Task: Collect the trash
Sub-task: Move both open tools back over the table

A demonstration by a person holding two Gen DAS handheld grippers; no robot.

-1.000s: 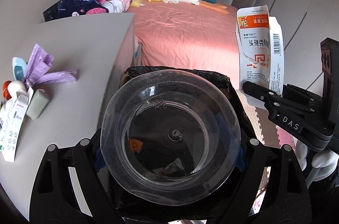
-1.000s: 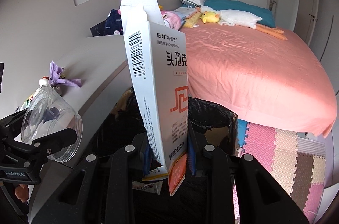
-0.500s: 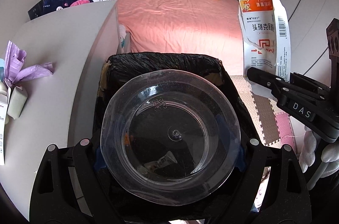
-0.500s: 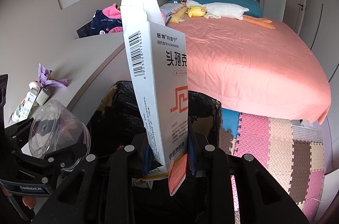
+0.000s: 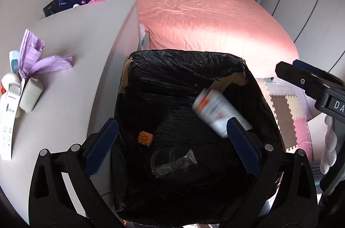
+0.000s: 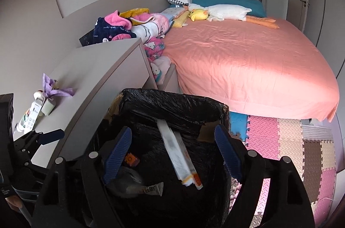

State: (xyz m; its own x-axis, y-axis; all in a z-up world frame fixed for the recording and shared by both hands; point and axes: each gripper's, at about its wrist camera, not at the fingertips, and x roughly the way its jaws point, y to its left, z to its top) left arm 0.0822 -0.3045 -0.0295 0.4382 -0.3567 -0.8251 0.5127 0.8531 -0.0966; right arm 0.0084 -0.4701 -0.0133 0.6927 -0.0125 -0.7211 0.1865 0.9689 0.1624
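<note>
Now both grippers hang over the black trash bin (image 5: 185, 68) with fingers wide apart — the left gripper (image 5: 170, 144) and the right gripper (image 6: 172, 150) hold nothing. Inside the bin are the white box (image 6: 179, 156) and the clear cup (image 5: 170, 161).

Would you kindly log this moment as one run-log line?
left gripper: open | right gripper: open | clear cup: in bin | medicine box: in bin, blurred
</note>
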